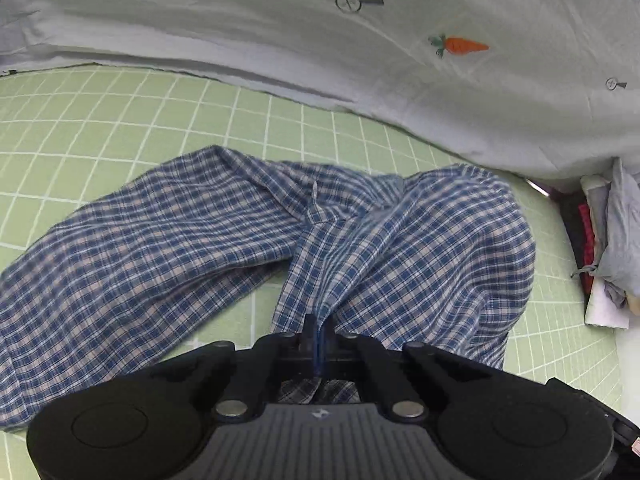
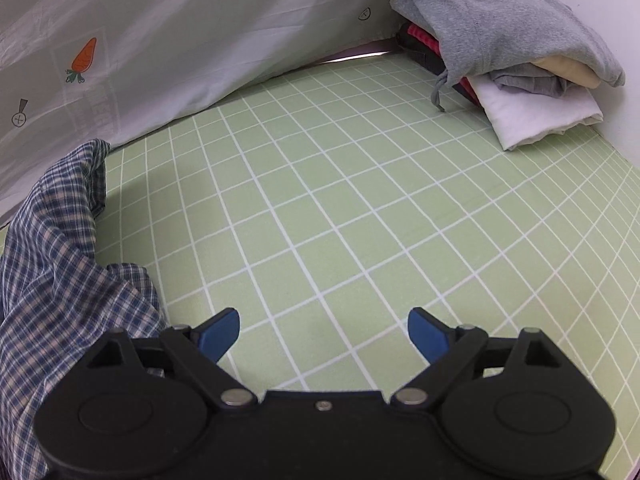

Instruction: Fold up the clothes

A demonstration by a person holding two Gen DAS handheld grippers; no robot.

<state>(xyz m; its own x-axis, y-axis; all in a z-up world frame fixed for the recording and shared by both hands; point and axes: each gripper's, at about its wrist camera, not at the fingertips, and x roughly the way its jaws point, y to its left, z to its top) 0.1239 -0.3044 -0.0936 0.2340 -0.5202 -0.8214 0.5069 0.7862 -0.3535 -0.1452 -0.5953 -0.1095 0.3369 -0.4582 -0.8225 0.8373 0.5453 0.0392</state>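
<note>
Plaid shirt (image 1: pixel 168 240) lies rumpled on the green grid mat (image 1: pixel 120 120), below a white sheet (image 1: pixel 240 20) with a carrot print (image 1: pixel 460 45). My left gripper (image 1: pixel 319 330) has its fingers clamped together on a fold of it. My right gripper (image 2: pixel 324 330) hangs over bare mat just beside the shirt, fingers wide apart, nothing between them. Folded clothes (image 2: pixel 520 80) sit stacked at the mat's far corner.

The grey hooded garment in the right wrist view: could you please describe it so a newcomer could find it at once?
Start from the green grid mat and follow it to its far right corner, where a pile of folded clothes sits. The grey hooded garment is draped on top. Unlike the white and cream pieces beneath, it has a drawstring dangling onto the mat.
</note>
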